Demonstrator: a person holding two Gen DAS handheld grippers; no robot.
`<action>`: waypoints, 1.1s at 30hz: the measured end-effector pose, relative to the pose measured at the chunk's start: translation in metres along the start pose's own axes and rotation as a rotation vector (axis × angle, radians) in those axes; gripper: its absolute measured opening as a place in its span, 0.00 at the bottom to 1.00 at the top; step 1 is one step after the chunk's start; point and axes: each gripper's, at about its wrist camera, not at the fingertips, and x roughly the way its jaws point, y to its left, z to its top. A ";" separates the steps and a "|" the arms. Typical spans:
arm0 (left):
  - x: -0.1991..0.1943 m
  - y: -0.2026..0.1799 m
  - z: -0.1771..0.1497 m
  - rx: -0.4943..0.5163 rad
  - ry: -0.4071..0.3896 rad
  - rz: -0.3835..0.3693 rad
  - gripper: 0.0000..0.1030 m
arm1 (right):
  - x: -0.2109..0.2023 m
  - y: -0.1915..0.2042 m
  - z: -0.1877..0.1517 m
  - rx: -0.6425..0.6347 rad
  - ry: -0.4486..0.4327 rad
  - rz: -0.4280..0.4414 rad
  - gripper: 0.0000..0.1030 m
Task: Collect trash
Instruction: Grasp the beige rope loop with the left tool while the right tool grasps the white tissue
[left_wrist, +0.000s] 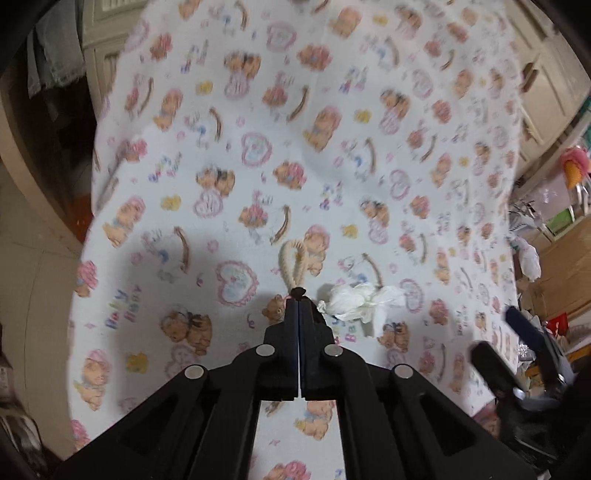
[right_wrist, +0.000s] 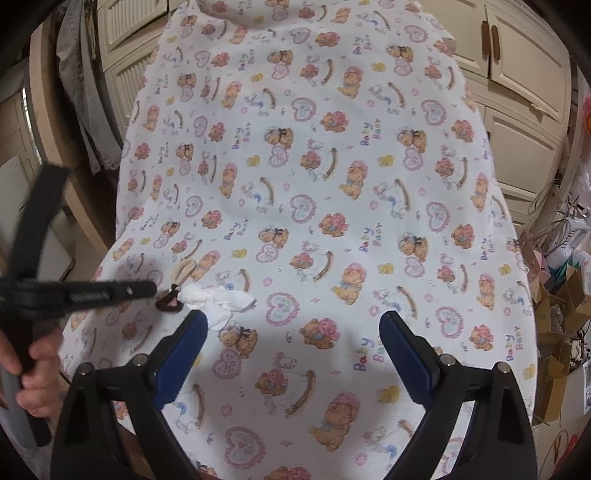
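A crumpled white tissue (left_wrist: 360, 301) lies on the bear-print cloth (left_wrist: 258, 147); it also shows in the right wrist view (right_wrist: 218, 300). My left gripper (left_wrist: 297, 295) is shut on a small dark piece joined to a cream rope loop (left_wrist: 294, 262), just left of the tissue. From the right wrist view the left gripper (right_wrist: 153, 288) points at that dark piece (right_wrist: 169, 301). My right gripper (right_wrist: 293, 325) is open and empty, its left finger (right_wrist: 184, 350) just below the tissue. The right gripper (left_wrist: 517, 343) shows at the lower right of the left wrist view.
The cloth (right_wrist: 314, 166) covers a table. Cream cabinet doors (right_wrist: 524, 74) stand behind and to the right. Cardboard boxes and cables (right_wrist: 561, 302) crowd the right side. Grey clothes (right_wrist: 85, 92) hang at the far left.
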 end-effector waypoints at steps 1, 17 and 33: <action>-0.005 0.001 -0.001 0.008 -0.007 0.002 0.00 | 0.001 0.001 0.000 0.000 0.004 0.009 0.87; -0.013 0.027 -0.001 -0.035 0.006 0.008 0.32 | 0.079 0.053 -0.001 -0.048 0.141 0.085 0.23; 0.033 -0.005 -0.002 -0.101 0.103 -0.034 0.29 | 0.034 0.012 0.004 0.039 0.052 0.091 0.03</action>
